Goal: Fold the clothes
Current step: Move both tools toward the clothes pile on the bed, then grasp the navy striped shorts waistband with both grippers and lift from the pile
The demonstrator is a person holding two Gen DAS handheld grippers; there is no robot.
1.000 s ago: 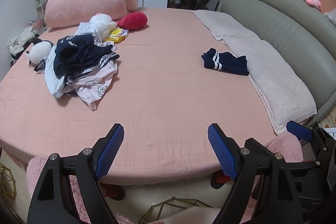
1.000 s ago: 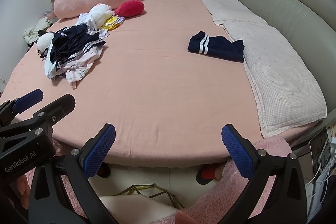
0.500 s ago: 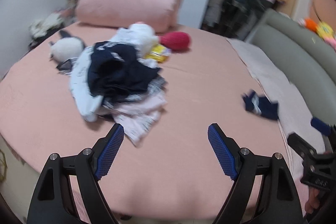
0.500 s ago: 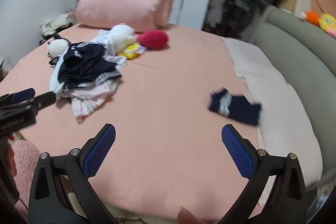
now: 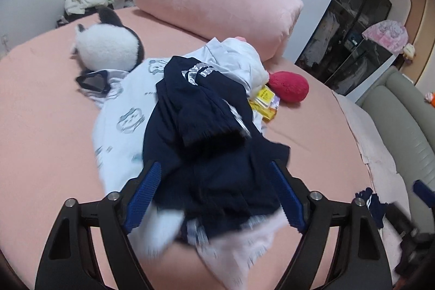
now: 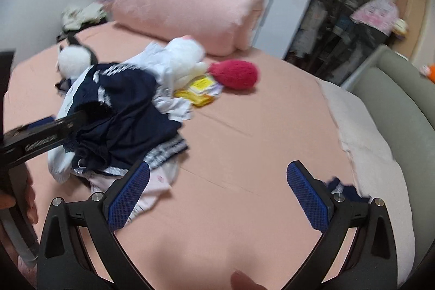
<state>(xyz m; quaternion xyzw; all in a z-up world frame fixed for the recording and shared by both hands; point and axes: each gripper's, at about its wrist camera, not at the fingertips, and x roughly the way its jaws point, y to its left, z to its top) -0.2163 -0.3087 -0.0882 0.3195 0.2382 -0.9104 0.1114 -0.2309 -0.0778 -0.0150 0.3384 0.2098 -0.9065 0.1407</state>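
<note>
Clothes (image 5: 206,143) (navy on top) lie between closing left jaws.

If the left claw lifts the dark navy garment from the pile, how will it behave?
The navy garment lies crumpled, so it will probably hang limp. It rests on the white printed garment and may drag that along. It looks light.

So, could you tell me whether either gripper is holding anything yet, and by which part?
Nothing is held. The left gripper is closing around the navy garment, pads not pressing; the right gripper is open over bare sheet.
</note>
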